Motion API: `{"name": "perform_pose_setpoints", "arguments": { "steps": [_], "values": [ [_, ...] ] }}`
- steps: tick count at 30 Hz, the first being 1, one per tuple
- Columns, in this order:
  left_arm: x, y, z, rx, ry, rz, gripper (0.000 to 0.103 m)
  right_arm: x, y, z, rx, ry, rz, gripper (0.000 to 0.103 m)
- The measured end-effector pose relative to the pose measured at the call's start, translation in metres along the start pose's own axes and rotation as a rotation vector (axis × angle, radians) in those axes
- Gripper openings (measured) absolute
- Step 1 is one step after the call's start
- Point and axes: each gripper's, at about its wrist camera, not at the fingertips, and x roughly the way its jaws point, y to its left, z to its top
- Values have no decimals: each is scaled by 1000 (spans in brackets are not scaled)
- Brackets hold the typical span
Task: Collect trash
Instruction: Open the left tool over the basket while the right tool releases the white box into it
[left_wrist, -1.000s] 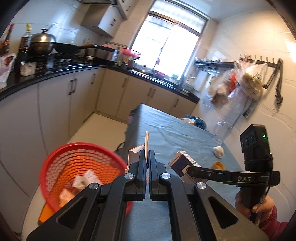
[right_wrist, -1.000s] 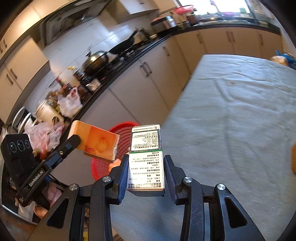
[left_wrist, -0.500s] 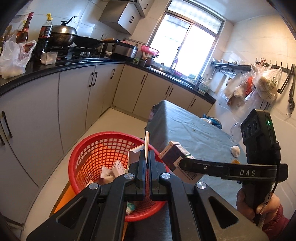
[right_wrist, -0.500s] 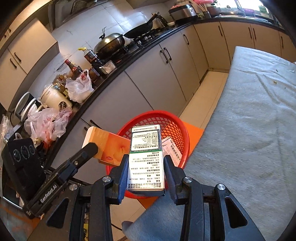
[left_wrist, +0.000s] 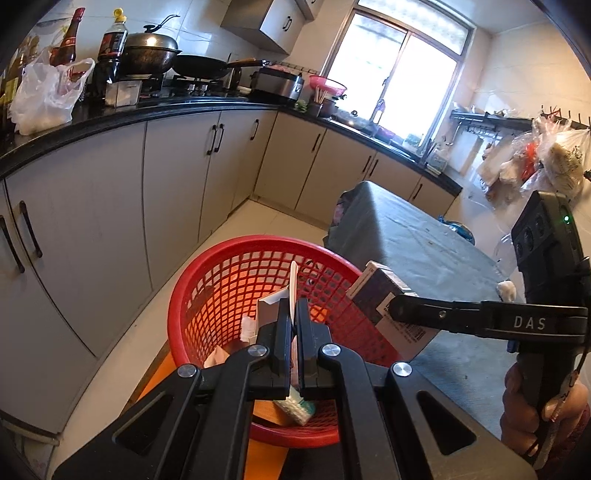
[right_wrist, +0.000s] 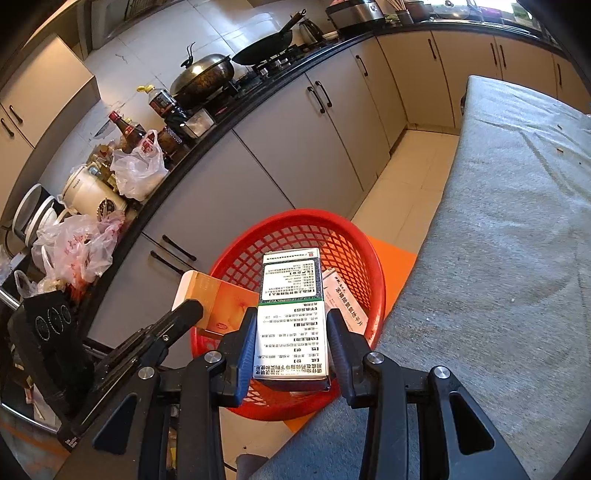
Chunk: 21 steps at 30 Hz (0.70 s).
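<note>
One grey-clothed table (right_wrist: 498, 258), red basket (left_wrist: 229, 280) beside, seemingly floor-level.

The left gripper (left_wrist: 294, 325) hides most of the orange carton (right_wrist: 221, 308) it pinches: in its own view only a thin white edge shows above its fingertips. Behind those fingers, scraps in the red basket (left_wrist: 192, 295) are partly covered and cannot be told apart. The medicine box (right_wrist: 291, 314) between the right gripper (right_wrist: 291, 347) fingers blocks the basket's middle. The hand (left_wrist: 532, 410) is cut off at the frame's edge.
</note>
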Motion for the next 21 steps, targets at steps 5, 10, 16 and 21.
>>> {"name": "perform_pose_setpoints", "arguments": {
  "steps": [5, 10, 16, 21],
  "values": [
    [4, 2, -2, -6, 11, 2, 2, 6, 2, 2, 1, 6, -9, 40],
    [6, 2, -4, -10, 18, 5, 2, 13, 3, 3, 1, 12, -15, 41],
    [8, 2, -2, -9, 20, 5, 2, 16, 2, 4, 4, 13, -19, 41],
    [9, 2, -2, -7, 20, 5, 2, 18, 0, 4, 8, 15, -22, 41]
  ]
}}
